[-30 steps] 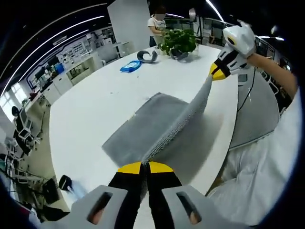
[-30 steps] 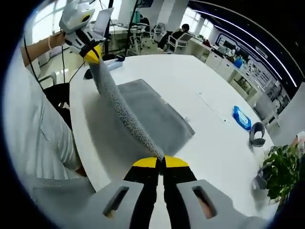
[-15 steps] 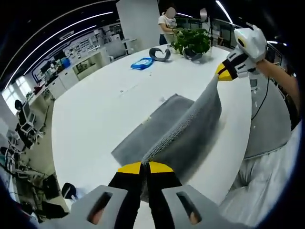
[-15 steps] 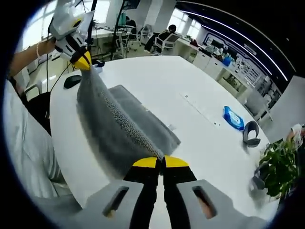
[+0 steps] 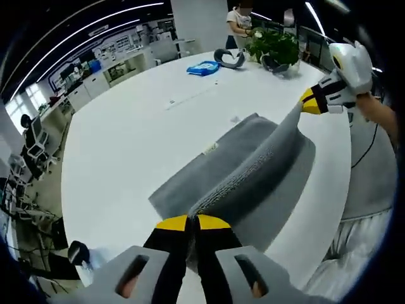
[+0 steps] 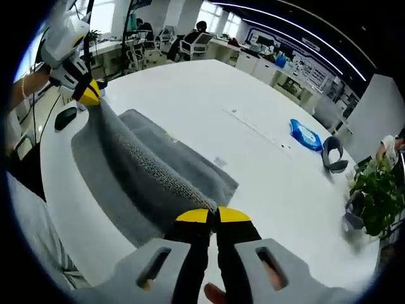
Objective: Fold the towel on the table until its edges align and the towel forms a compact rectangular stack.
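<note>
— What do we have on the worktop (image 5: 120,133)?

— We see a grey towel (image 5: 234,168), thick and nubbly, with a looped weave that shows along its raised edge. Part of it lies flat on the smooth, white, rounded worktop; the near edge is lifted into a taut ridge between our two tools.

— And the tools?

— Our left hand-held gripper (image 5: 192,223) has its yellow-tipped black jaws pressed together on one corner of the towel. Our right hand-held gripper (image 6: 212,216) pinches the other corner the same way. Each one also appears in the other's view: the right one (image 5: 311,101) at the far end of the ridge in the left gripper view, white-bodied with a yellow tip, and the left one (image 6: 87,93) likewise in the right gripper view.

— What does one view give us that the other does not?

— In the right gripper view we find a dark mouse (image 6: 65,117) near the worktop's edge, just beside the towel, and a person seated at a far desk. In the left gripper view we see office chairs (image 5: 31,142) beside the worktop. Both show a blue packet (image 5: 203,67), a curved grey object (image 5: 230,57) and a leafy green plant (image 5: 274,43) well apart from the towel.
</note>
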`<action>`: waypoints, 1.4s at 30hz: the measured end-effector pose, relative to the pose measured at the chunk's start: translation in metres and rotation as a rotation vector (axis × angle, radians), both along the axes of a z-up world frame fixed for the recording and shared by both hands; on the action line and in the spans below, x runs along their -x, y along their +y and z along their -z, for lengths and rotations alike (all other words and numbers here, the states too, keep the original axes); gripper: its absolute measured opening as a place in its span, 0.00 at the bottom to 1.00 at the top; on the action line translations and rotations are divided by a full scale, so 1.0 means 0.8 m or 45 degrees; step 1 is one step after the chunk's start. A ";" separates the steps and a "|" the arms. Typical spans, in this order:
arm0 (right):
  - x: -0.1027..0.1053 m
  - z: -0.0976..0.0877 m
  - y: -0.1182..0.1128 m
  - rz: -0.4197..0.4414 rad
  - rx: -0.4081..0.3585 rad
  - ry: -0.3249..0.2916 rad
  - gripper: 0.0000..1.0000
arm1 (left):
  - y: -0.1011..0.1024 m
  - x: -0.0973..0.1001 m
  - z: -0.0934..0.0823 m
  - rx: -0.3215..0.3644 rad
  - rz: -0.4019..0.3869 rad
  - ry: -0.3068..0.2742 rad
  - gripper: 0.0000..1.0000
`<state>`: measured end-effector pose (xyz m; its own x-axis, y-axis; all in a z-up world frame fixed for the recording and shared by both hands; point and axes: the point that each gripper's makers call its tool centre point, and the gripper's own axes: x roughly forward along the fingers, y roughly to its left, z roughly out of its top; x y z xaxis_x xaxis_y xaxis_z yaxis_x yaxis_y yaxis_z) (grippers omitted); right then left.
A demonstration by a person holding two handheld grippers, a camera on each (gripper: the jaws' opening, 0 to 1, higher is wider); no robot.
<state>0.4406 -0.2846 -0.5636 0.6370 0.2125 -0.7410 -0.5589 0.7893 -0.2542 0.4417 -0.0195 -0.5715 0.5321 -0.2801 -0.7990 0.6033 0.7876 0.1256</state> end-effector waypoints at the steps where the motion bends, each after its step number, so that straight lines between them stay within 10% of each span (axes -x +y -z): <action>1: -0.006 0.000 0.001 -0.001 0.004 -0.005 0.00 | 0.002 -0.005 0.003 -0.004 -0.010 -0.003 0.04; 17: -0.064 0.025 -0.001 0.187 -0.151 0.055 0.01 | 0.006 -0.060 0.007 0.048 -0.139 -0.079 0.04; 31: -0.060 0.034 -0.005 0.276 -0.215 0.067 0.09 | 0.008 -0.078 0.013 0.041 -0.072 -0.266 0.14; 42: -0.005 0.066 0.008 0.318 -0.274 0.169 0.00 | 0.005 -0.056 0.060 0.016 -0.046 -0.053 0.06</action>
